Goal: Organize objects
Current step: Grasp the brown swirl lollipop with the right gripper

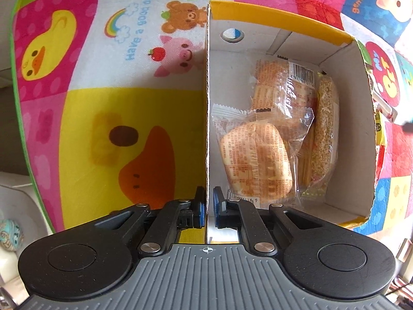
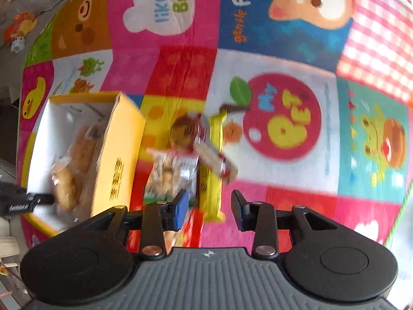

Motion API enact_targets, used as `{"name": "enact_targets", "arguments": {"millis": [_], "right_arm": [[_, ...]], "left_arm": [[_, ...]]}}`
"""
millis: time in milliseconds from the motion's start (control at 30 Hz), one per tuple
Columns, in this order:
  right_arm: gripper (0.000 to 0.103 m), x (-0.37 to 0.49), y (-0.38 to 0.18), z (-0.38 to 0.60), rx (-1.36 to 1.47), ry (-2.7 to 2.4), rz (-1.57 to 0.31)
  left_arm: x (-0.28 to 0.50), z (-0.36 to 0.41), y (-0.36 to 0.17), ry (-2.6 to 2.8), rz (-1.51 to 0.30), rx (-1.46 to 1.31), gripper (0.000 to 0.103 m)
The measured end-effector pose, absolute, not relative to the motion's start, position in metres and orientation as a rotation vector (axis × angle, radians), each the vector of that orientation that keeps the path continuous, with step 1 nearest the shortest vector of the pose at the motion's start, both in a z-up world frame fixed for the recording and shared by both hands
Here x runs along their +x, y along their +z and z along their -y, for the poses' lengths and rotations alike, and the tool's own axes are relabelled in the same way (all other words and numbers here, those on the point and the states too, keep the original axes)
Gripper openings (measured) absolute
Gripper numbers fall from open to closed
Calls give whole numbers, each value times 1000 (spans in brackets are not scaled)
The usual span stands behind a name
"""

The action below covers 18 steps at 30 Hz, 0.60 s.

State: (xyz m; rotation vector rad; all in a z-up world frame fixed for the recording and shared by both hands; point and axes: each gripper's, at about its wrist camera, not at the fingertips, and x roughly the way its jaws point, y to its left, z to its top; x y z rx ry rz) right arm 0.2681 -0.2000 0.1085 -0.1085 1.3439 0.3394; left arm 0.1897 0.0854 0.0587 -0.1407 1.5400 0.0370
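Ideally, with the left tool (image 1: 209,208) clenched on the box (image 1: 207,129) wall, the released right tool (image 2: 209,210) centres over the yellow packet (image 2: 210,180) beside the box.

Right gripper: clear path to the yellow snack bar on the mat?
Probably yes. The right gripper hangs open just above the yellow snack bar, nothing between them; a small wrapped snack lies across its upper part.
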Motion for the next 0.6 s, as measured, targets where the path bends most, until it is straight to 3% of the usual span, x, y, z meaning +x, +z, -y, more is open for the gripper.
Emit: {"name": "enact_targets", "arguments": {"millis": [267, 367, 600], "right_arm": [[36, 319, 72, 147, -253, 460, -1323], [49, 318, 64, 126, -337, 504, -1291], [44, 315, 59, 114, -431, 562, -1283]], "left_arm": [[186, -86, 67, 110, -1518, -201, 8], [184, -87, 69, 123, -1514, -208, 8], [185, -84, 69, 108, -1515, -179, 8]]}}
